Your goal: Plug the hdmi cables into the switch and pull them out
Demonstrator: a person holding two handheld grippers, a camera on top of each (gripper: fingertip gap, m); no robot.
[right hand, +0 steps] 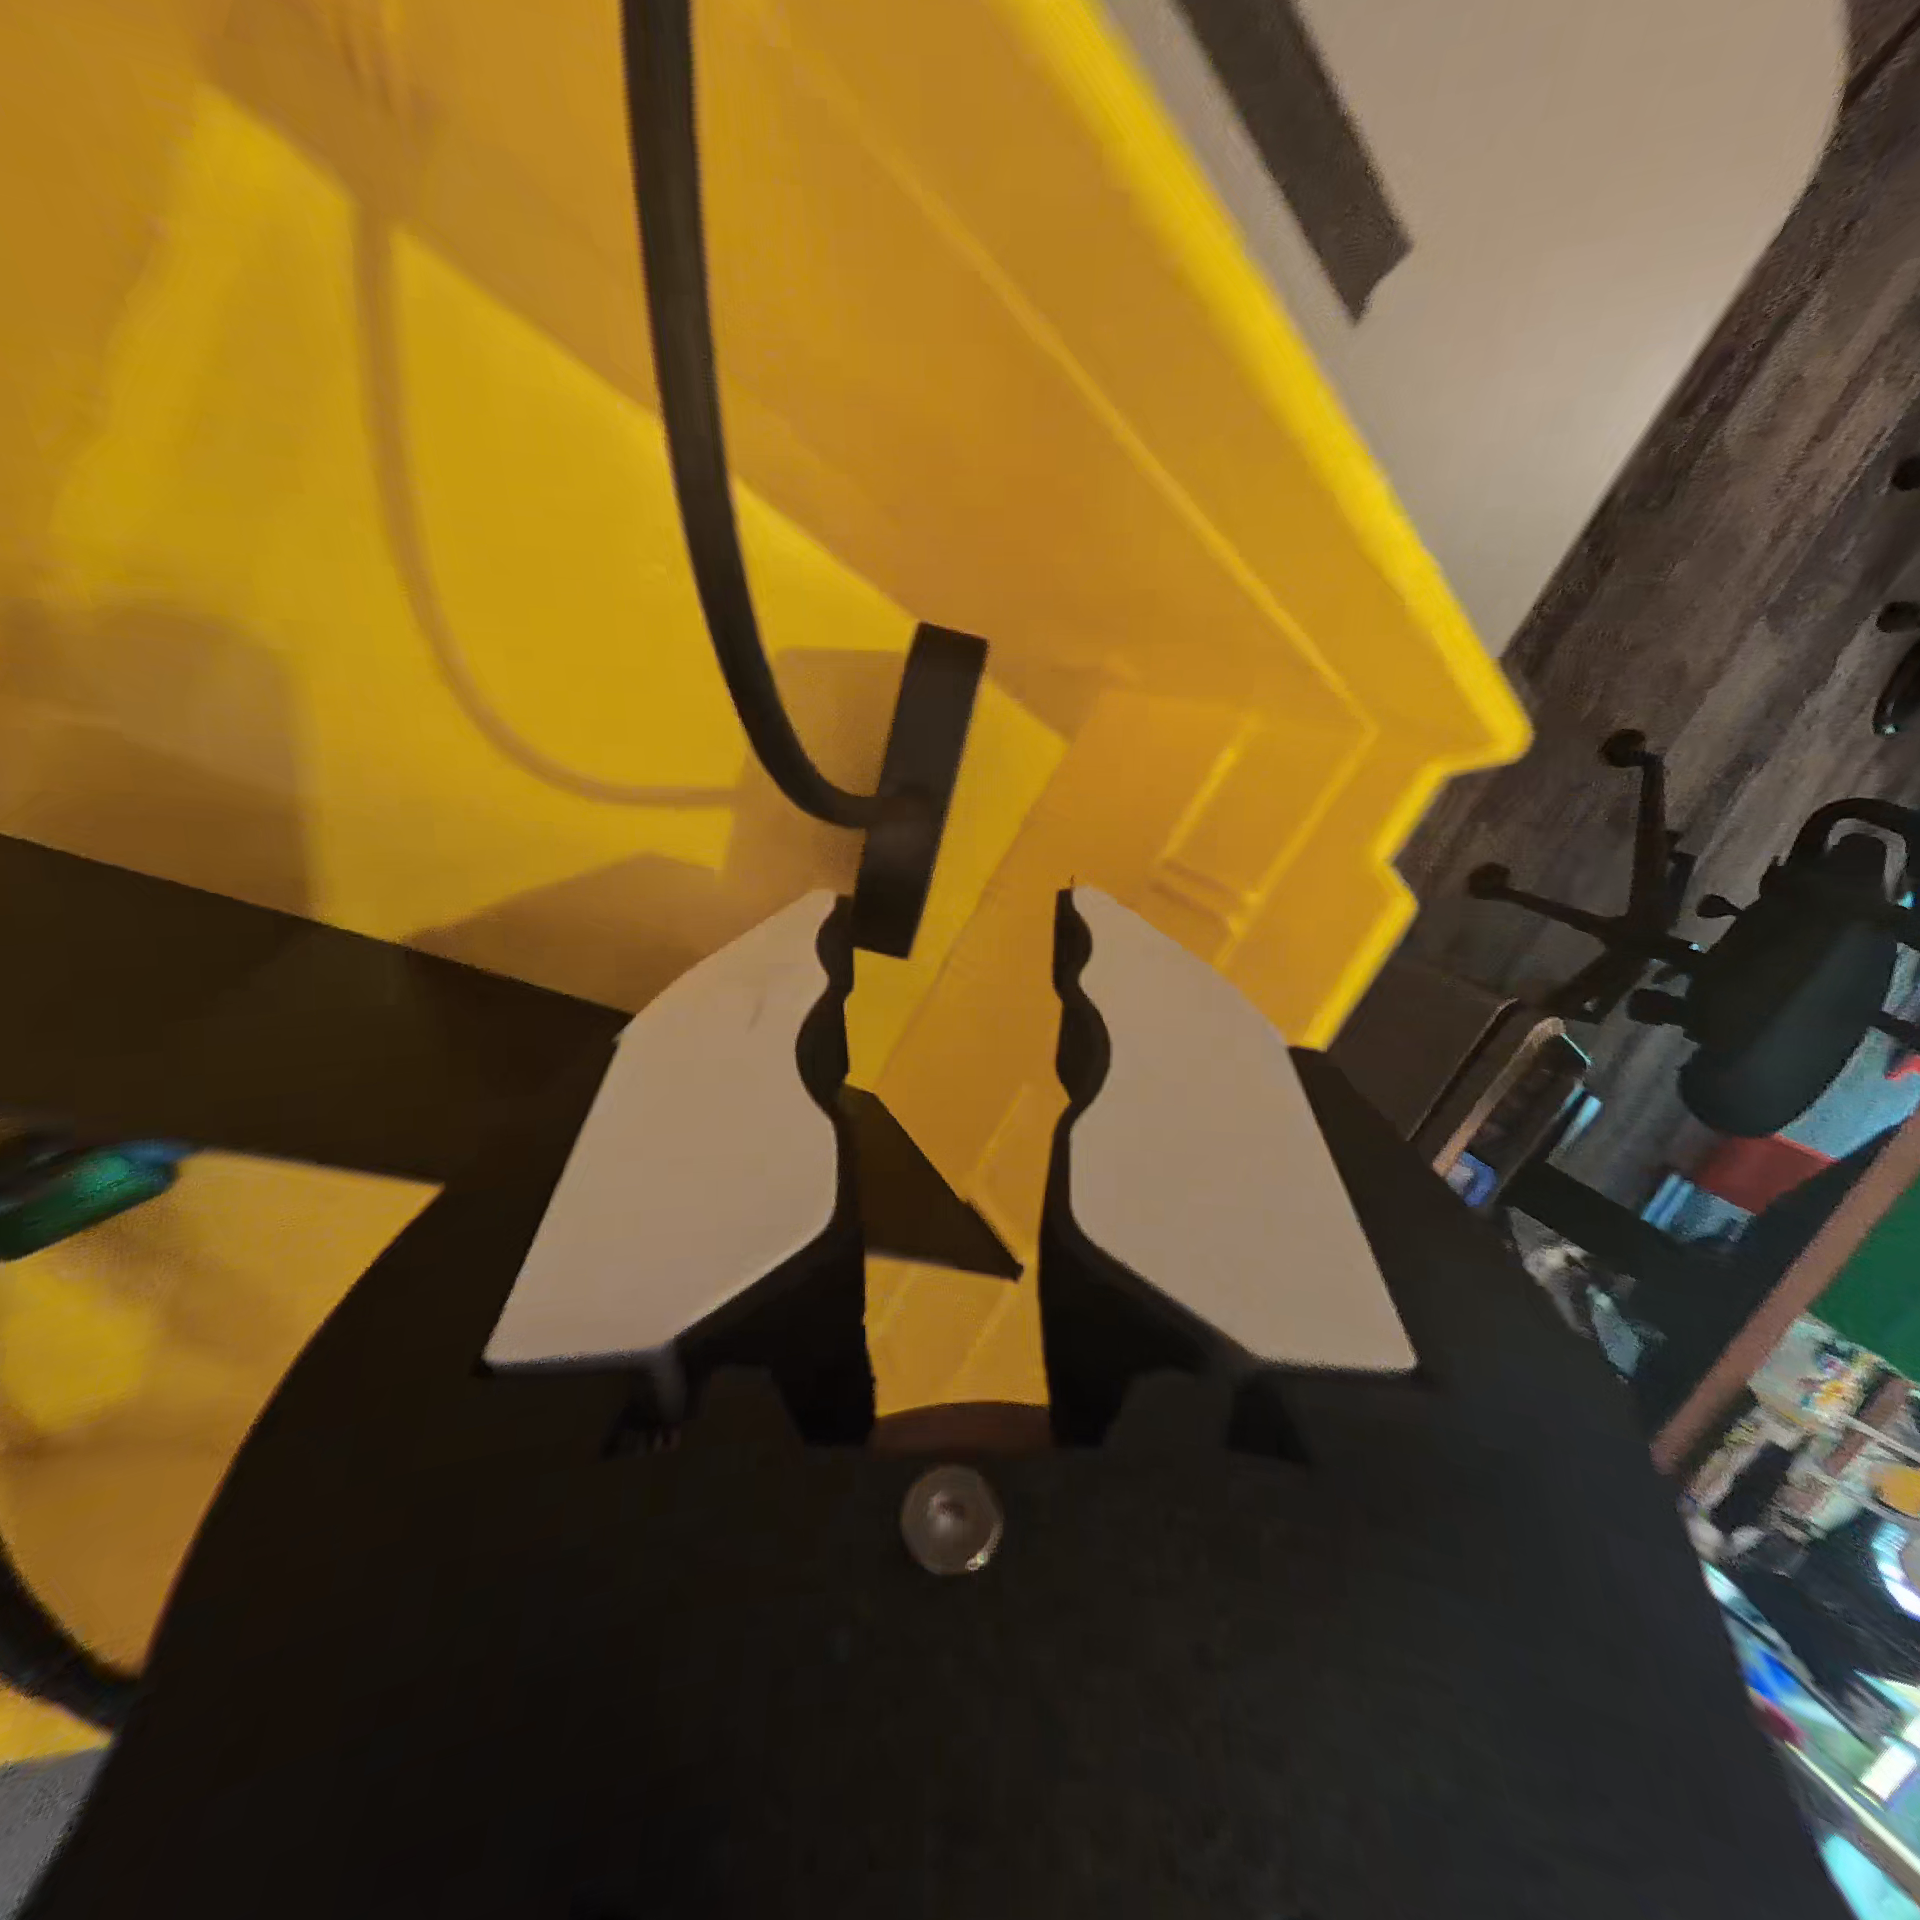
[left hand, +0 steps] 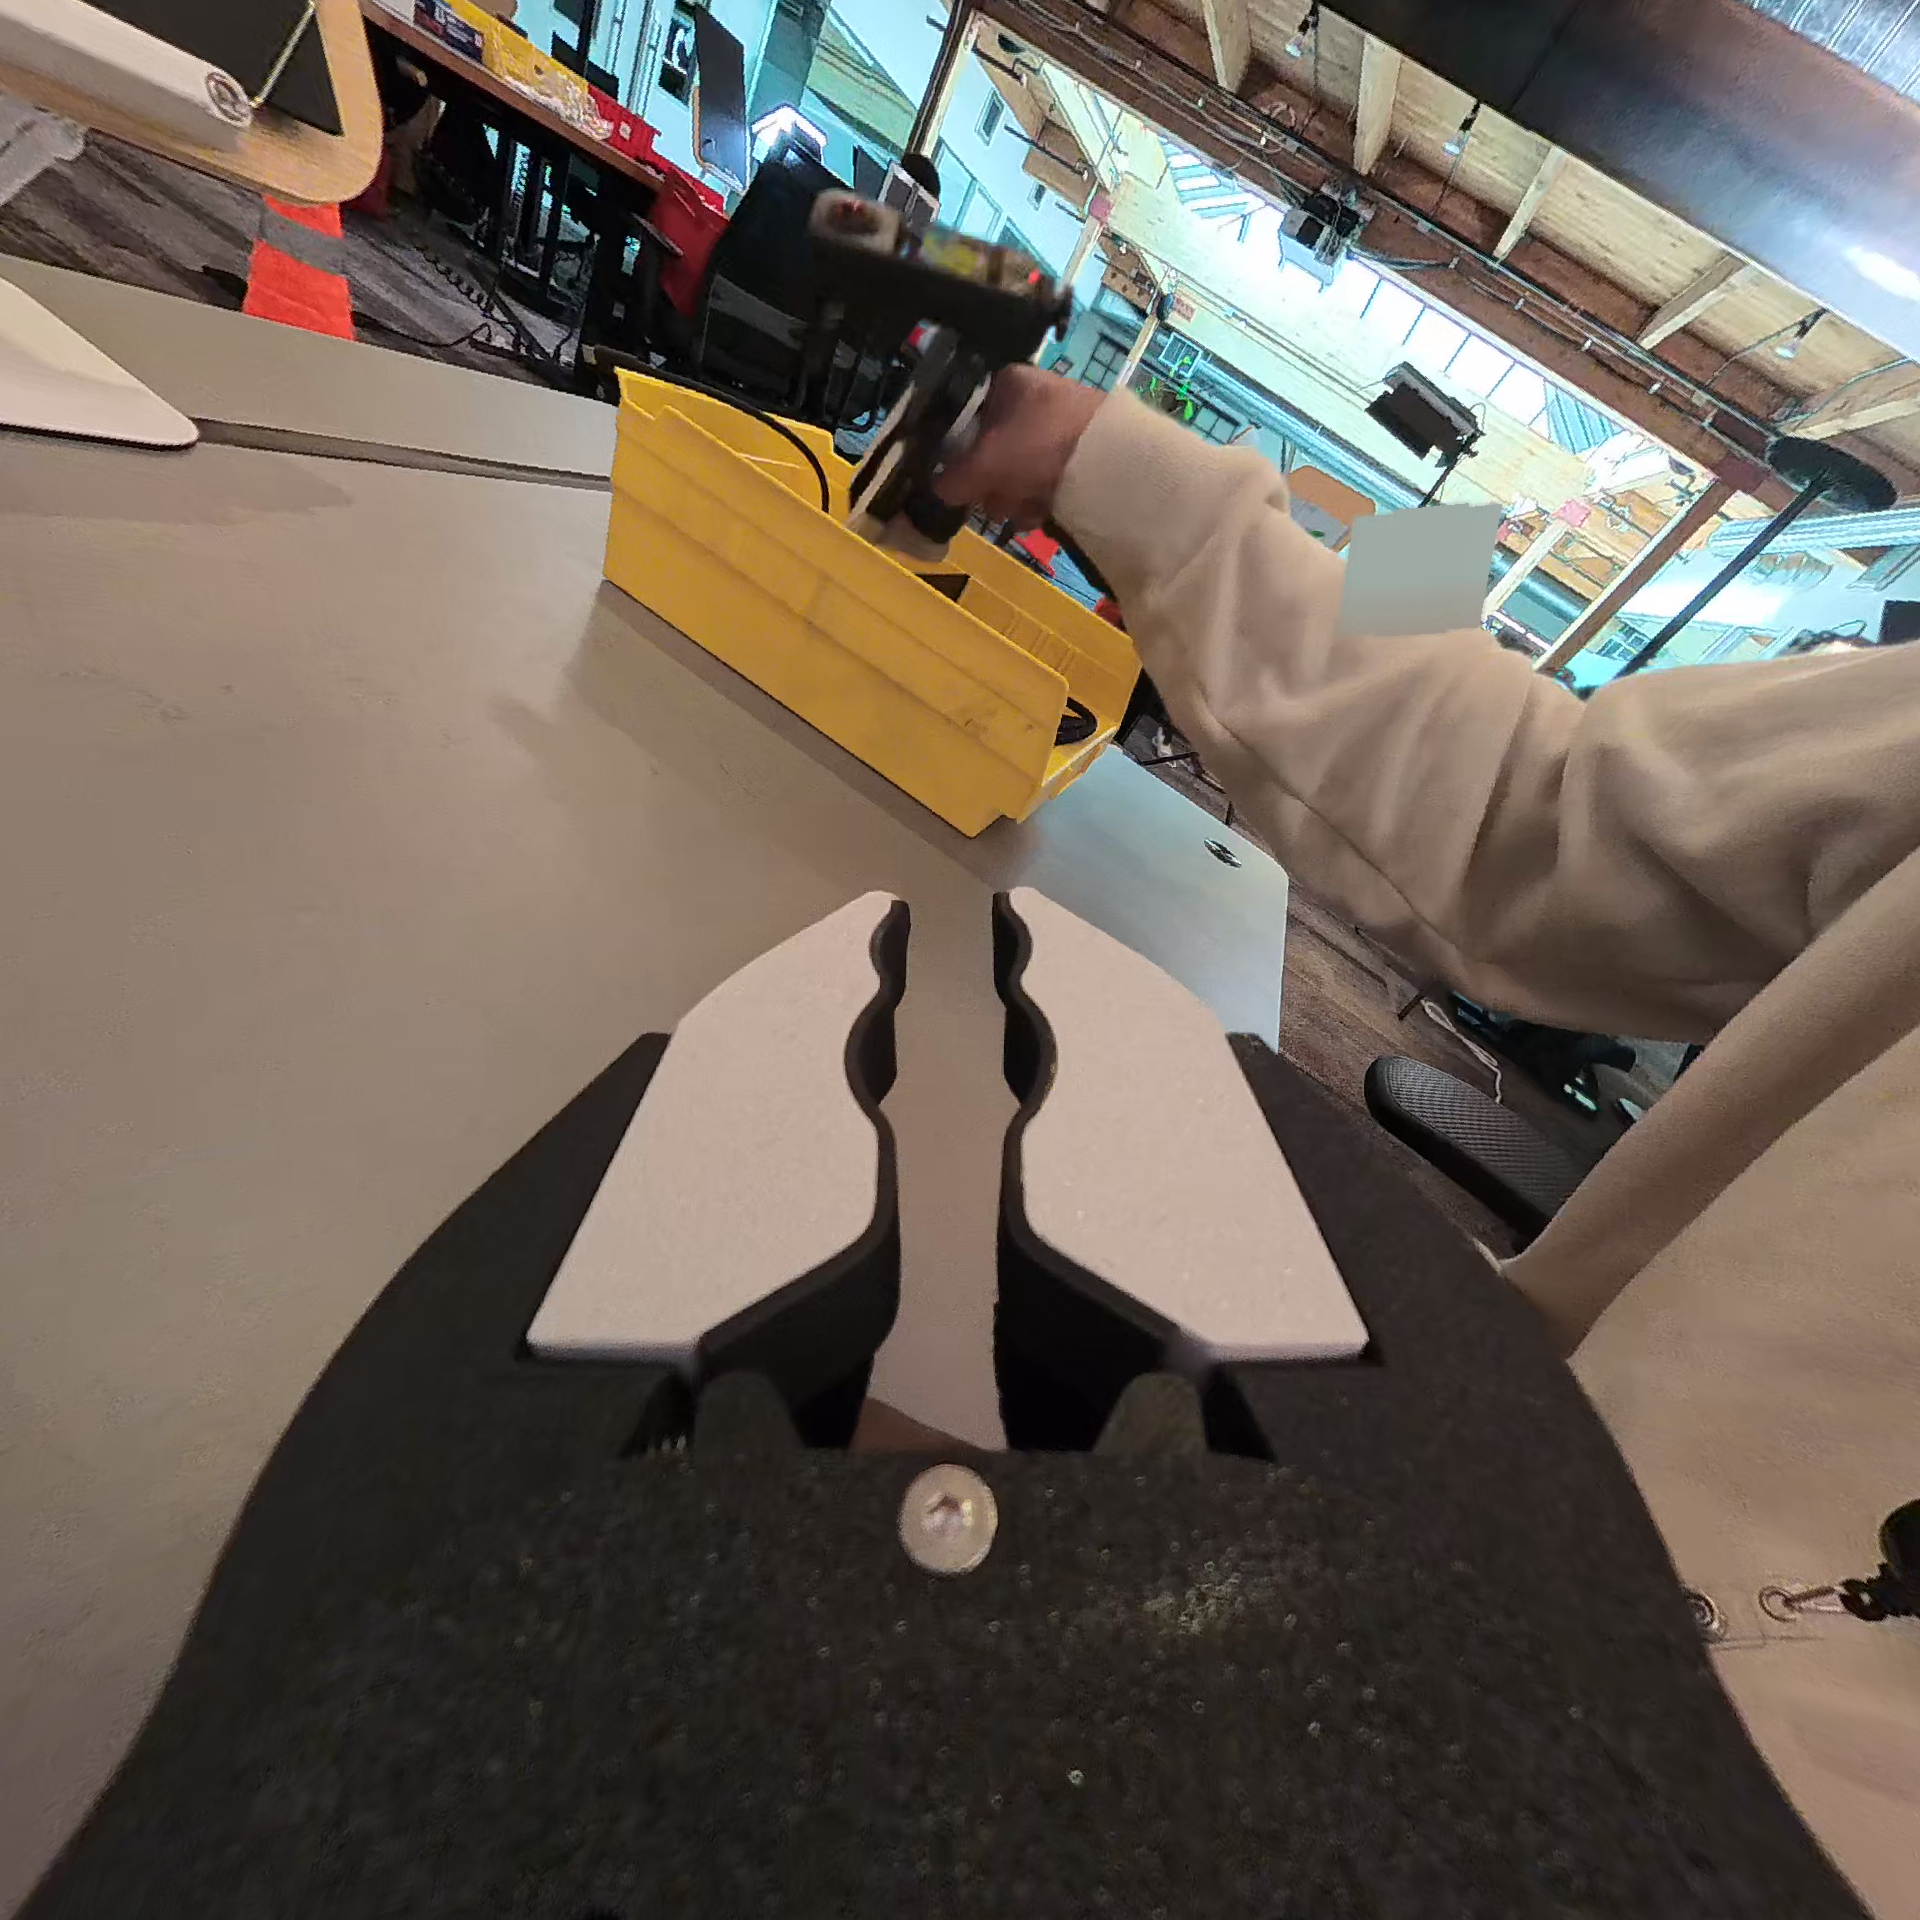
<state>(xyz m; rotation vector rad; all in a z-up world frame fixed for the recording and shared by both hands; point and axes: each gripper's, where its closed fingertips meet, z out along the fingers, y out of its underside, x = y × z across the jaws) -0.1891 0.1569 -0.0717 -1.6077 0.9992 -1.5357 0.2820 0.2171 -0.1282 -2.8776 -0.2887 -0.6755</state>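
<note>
A: Grey table (left hand: 312, 831) under the left gripper (left hand: 951, 914), jaws narrowly apart, empty. The yellow bin (left hand: 831, 644) sits beyond.

B: The right gripper (right hand: 956, 914) is inside it, parted, empty, its left finger beside the plug (right hand: 920, 800) of the black cable (right hand: 675, 364). Probably a stiff plug on a springy cord; pinch its flat sides.

In the left wrist view, bare grey table (left hand: 312, 831) fills the left and centre of the frame, open to passage. The yellow bin (left hand: 831, 623) stands at upper centre, blocking the way to the right. Above it the right gripper (left hand: 914, 520) and a cream sleeve (left hand: 1403, 748) cross the right half. In the right wrist view, a black cable (right hand: 686, 416) drops from the top centre to its plug (right hand: 920, 790), which sits just before the left finger; the bin's stepped wall (right hand: 1195, 623) closes the right.
</note>
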